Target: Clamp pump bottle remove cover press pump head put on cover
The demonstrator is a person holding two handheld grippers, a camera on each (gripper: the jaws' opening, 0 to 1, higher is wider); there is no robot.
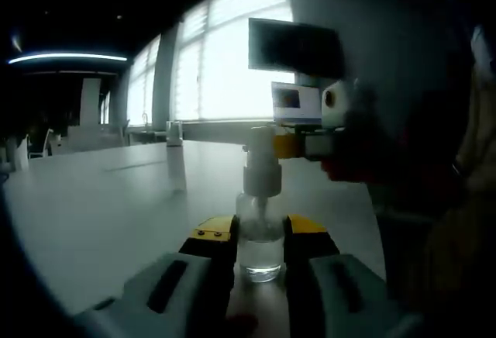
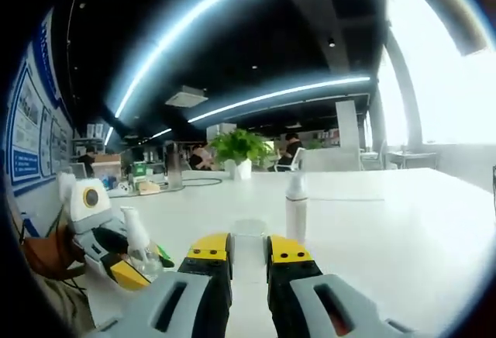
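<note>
In the left gripper view, the left gripper (image 1: 260, 239) has its two yellow-tipped jaws closed against the sides of a clear pump bottle (image 1: 261, 229), which stands upright on a white table (image 1: 101, 206). The bottle's white pump head (image 1: 262, 163) rises above the jaws, bare of any cover. The right gripper (image 1: 298, 146) comes in from the right at the height of the pump head, its yellow tip just beside the nozzle; whether it touches the pump cannot be told. Farther back on the table stands a translucent cover (image 1: 176, 166), upright and well apart from the bottle. Behind it are bright windows (image 1: 225, 67), a dark screen (image 1: 293, 46) and an open laptop (image 1: 296, 104).

In the right gripper view, the right gripper (image 2: 249, 254) shows its jaws close together with a pale translucent thing (image 2: 249, 245) in the narrow gap between them; whether they grip it cannot be told. At the lower left, the left gripper (image 2: 128, 264) holds the pump bottle (image 2: 139, 246), tilted in this view. Beyond the jaws a small white bottle (image 2: 295, 206) stands upright on the table (image 2: 403, 229). A potted plant (image 2: 239, 152) and seated people (image 2: 291, 150) show far behind, under long ceiling lights (image 2: 279, 94).
</note>
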